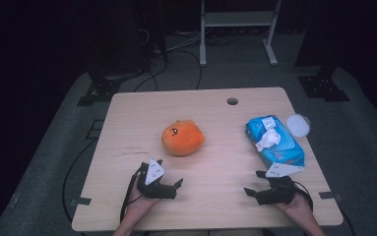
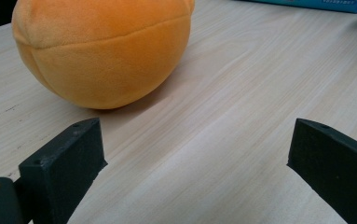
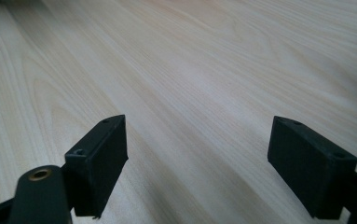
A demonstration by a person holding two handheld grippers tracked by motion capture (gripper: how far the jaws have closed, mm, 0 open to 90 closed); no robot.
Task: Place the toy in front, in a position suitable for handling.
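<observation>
The table [image 1: 215, 142] is pale wood grain, smooth and matt. The plush [image 1: 182, 138] is soft orange cloth with stitched seams, the wipes pack [image 1: 279, 147] glossy blue plastic film. The gripper jaws are matt black plastic.

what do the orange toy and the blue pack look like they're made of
Orange toy: soft plush fabric, matt and fuzzy, with stitched seams across its round body. Blue pack: seemingly thin glossy plastic film, slightly crinkled, with a white sheet, perhaps a wet wipe or tissue, sticking out of its top opening.
</observation>
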